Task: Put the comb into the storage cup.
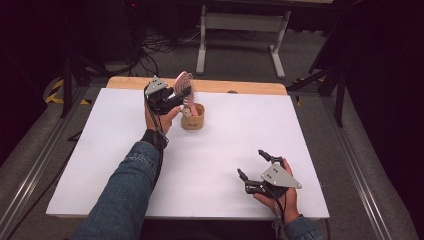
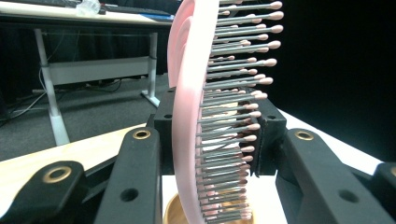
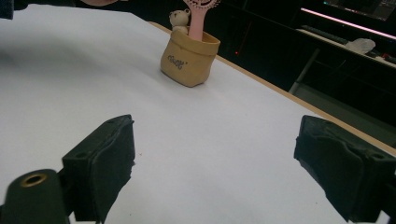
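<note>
While L gripper (image 1: 176, 99) is clamped on the pink hairbrush (image 1: 186, 87), brush axis stands near-vertical, handle end in tan cup (image 1: 193, 119) directly below. R gripper (image 1: 254, 167) wide open, empty, well apart.

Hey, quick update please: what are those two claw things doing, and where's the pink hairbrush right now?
Left gripper shut on pink hairbrush, handle down in tan pot. Right gripper open, idle on white table. Small bear figure beside handle.
</note>
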